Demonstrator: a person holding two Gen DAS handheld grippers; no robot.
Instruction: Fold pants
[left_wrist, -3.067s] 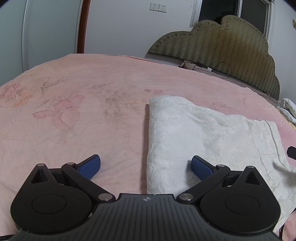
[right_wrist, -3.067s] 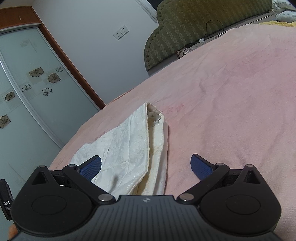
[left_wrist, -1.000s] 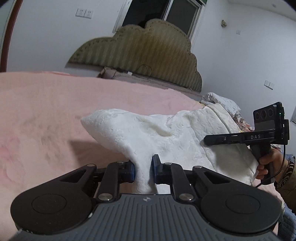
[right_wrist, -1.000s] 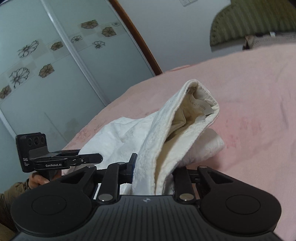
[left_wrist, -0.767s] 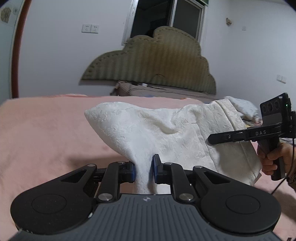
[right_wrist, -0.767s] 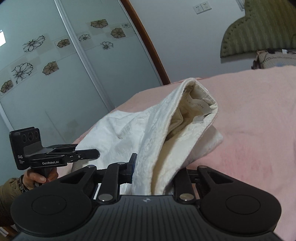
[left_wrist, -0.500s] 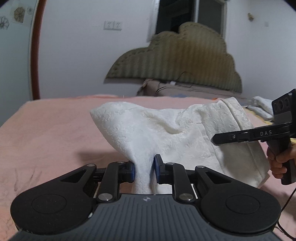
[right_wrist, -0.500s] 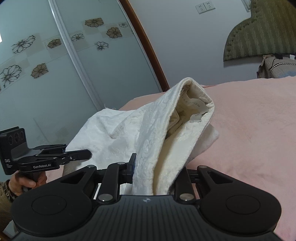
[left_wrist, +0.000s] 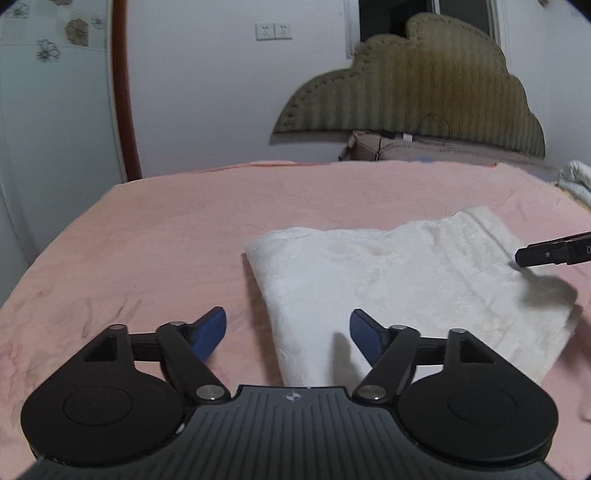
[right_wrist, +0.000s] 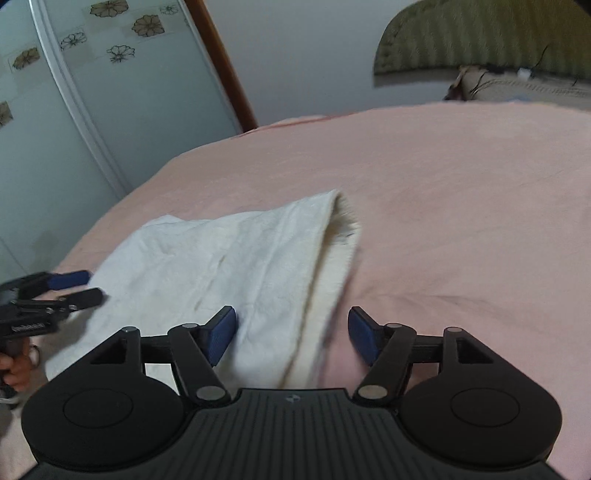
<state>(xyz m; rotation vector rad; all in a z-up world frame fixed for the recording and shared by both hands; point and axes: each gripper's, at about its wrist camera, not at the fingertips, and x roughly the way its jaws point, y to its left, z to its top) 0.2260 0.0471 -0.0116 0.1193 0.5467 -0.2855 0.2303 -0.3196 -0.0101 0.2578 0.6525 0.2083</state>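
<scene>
Your pink bedspread (left_wrist: 332, 206) filled most of both views, running back to the padded olive headboard (left_wrist: 417, 88) against the white wall, with a flowered sliding door (right_wrist: 74, 110) off to one side. The white pants (left_wrist: 388, 288) lay folded flat on the bed; in the right wrist view they (right_wrist: 229, 266) stretched away from you as a long panel, one folded edge running toward the far end.

Your left gripper (left_wrist: 288, 332) hung over the near corner of the pants; its jaws were opening, the blue pads (left_wrist: 210, 328) stood wide apart, and the cloth edge lay below and between them without being pinched. Your right gripper (right_wrist: 291, 332) sat over the near end of the pants; its jaws were opening too, blue pads clear of the fabric, gripping nothing. In the right wrist view, your hand (right_wrist: 14, 369) showed at the left edge under the left gripper's handle.
</scene>
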